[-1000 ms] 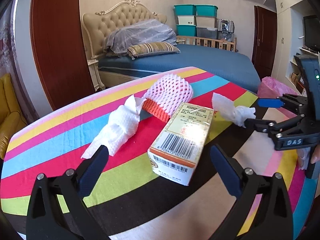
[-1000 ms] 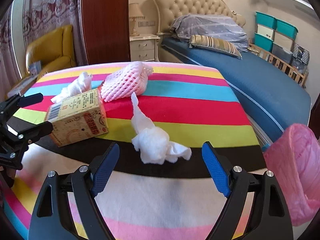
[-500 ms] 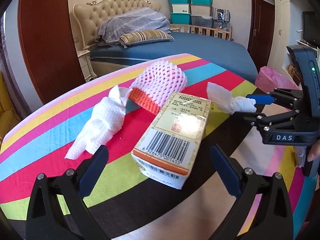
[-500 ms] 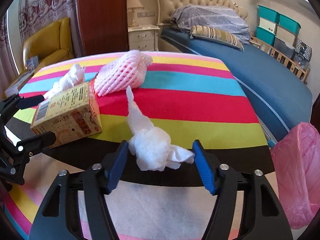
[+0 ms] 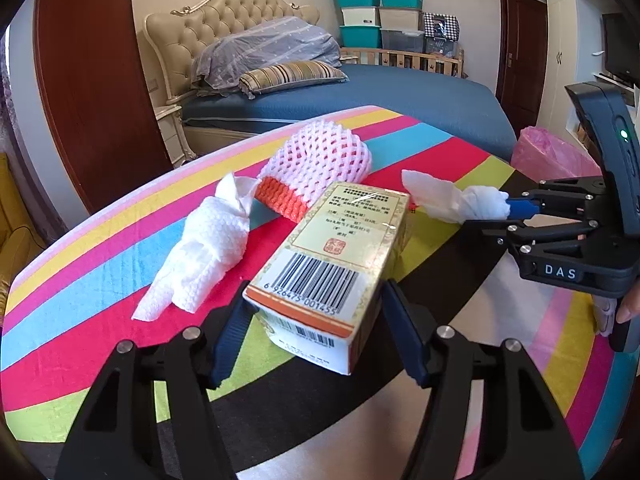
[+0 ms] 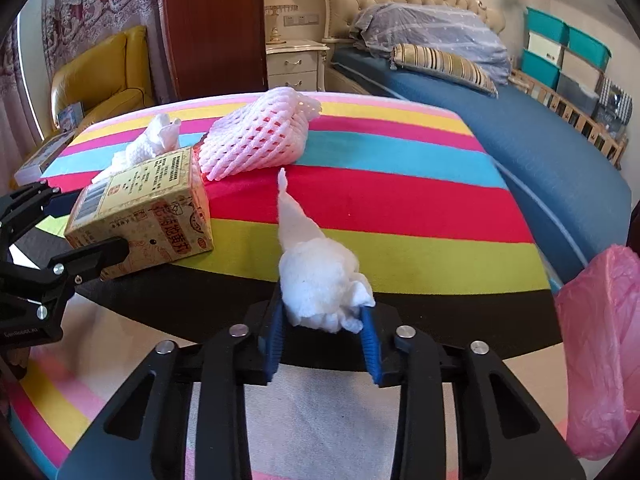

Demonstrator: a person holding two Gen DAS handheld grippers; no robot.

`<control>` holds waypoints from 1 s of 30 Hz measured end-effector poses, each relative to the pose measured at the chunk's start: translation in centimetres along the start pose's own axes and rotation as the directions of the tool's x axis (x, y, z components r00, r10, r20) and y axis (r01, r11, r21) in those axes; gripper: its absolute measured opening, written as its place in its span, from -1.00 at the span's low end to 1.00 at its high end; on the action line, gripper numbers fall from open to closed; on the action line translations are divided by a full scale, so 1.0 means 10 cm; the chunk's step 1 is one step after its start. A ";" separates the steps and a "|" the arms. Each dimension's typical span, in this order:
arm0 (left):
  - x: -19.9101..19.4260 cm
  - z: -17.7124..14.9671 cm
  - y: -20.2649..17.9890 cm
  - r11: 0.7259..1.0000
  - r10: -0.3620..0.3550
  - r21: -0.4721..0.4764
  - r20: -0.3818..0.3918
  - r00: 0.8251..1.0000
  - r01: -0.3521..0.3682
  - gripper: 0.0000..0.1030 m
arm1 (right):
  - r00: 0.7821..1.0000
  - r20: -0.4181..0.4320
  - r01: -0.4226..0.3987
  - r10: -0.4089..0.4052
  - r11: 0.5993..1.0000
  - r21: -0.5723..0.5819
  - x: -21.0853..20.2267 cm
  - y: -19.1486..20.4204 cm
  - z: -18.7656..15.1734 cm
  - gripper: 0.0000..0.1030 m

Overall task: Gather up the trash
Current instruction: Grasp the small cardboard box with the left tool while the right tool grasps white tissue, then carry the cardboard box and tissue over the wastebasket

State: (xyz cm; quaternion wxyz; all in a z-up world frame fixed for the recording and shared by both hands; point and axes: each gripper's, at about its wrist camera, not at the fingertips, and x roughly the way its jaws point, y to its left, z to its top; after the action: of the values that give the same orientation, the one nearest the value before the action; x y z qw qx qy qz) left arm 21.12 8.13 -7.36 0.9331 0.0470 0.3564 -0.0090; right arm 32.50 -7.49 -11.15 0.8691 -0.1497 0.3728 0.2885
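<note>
Carton (image 5: 336, 256): it lay on the striped cloth (image 5: 100, 320) between the fingers of my left gripper (image 5: 316, 332), near end in the gap, both blue pads against its sides; my jaws had just been closing and I was grasping it.
Crumpled tissue (image 6: 320, 288): it sat between the fingers of my right gripper (image 6: 322, 336) at the near part of the cloth; those jaws had just been closing too and were clenched on the wad.
Left of the carton: a second tissue (image 5: 204, 248) lay loose just beside it, clear of my pads.
Beyond the carton: the pink foam net (image 5: 320, 164) with an orange band lay against the carton's far end.
Far right: a pink bag (image 6: 600, 344) hung beyond the cloth's edge, well apart from the wad.
In the way: nothing lay between my pads and either piece.
Carton's axis: its long side ran away from me, along my left fingers, barcode end nearest, far end tilted toward the net.
Tissue's axis: a thin twisted tail pointed away from my right fingers toward the net.
</note>
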 end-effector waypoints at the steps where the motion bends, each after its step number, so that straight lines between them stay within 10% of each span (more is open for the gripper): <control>1: -0.01 0.00 -0.01 1.000 0.004 0.002 0.004 1.000 -0.004 0.22 | 1.000 0.016 0.004 -0.004 1.000 -0.014 -0.03 0.03 0.00 -0.42; 30: -1.18 -0.49 0.15 0.974 0.177 -0.184 0.258 0.950 -0.132 0.07 | 0.979 0.205 -0.007 -0.005 0.998 0.058 -1.04 0.22 -0.46 -0.44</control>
State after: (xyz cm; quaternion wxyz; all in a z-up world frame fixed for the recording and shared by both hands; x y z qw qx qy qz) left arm 9.14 9.85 -2.96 0.9717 -0.0039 0.2194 0.0874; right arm 22.81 -11.94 -6.72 0.9068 -0.0934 0.2896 0.2918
